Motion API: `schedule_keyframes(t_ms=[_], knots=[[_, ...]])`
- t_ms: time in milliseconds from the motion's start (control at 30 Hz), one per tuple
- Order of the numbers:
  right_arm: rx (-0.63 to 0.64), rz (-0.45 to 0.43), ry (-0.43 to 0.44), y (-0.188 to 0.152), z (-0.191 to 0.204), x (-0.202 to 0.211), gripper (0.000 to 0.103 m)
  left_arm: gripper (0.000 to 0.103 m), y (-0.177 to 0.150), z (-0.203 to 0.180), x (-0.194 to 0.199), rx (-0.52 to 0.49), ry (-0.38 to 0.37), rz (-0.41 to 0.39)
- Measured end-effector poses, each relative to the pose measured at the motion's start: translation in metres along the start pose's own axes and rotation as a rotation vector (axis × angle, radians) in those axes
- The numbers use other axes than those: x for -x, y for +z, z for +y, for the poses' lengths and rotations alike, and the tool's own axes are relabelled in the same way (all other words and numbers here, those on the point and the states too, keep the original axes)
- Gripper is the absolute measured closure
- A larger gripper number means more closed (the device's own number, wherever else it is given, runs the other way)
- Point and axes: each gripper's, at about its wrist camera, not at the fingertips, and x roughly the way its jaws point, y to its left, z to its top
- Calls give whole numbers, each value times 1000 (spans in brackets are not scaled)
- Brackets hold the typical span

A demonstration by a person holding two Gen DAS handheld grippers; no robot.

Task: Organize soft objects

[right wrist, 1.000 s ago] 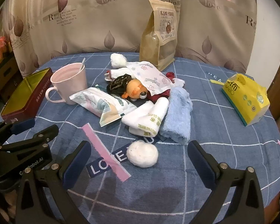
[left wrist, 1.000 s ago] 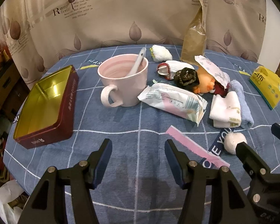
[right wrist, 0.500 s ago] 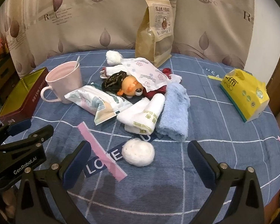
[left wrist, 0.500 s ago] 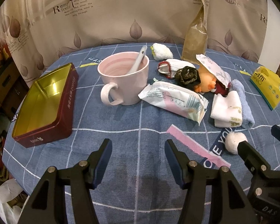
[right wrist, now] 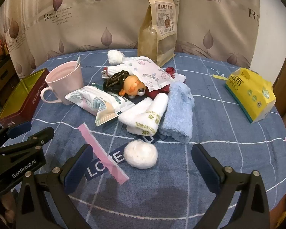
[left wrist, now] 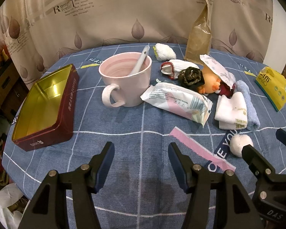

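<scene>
A pile of soft things lies mid-table: a folded white towel, a rolled blue towel, a white puff ball, a fluffy white roll, a black scrunchie and an orange doll under a tissue pack. An open red tin with a gold inside sits at the left. My left gripper hovers open over bare cloth. My right gripper stands open, the puff ball lying between and just beyond its fingertips.
A pink mug with a white spoon stands beside the tin. A wet-wipe pack lies in front of the pile. A brown food pouch stands at the back, a yellow tissue pack at the right. A curtain hangs behind the round table.
Both views have shifted only slightly; the scene sits a touch higher in the right wrist view. Nothing on the table has moved and both grippers stay open.
</scene>
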Motion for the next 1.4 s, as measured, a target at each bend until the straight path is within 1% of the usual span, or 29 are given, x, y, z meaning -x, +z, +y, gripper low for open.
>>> schedule_keyframes(t_ms=[1400], knots=[[-20, 8, -3, 0, -8, -2, 1, 43, 2, -2, -1, 5, -8, 8]])
